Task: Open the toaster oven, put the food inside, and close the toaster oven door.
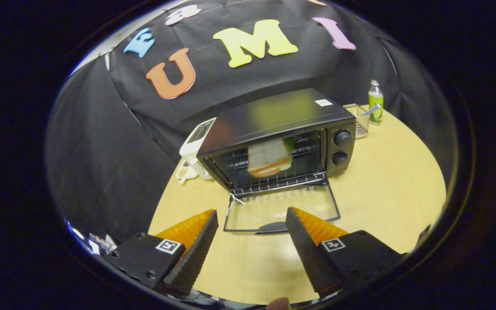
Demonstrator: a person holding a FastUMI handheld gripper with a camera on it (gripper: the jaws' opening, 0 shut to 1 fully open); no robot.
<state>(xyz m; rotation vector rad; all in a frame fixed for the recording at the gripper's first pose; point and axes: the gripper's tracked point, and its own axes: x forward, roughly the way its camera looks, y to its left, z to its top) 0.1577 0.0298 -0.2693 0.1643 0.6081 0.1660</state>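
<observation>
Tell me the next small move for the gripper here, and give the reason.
Probably lower the gripper toward the handle of the door and get under it to swing the door up. The sandwich already sits on the rack inside the toaster oven, the door lies folded down flat on the table, and the fingers are open and empty, just short of the handle.

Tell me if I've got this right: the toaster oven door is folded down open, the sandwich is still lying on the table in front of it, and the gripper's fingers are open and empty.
Not quite. The sandwich is already inside the toaster oven, on its rack, as the gripper view shows. The door is folded down open, and the gripper is open and empty.
</observation>
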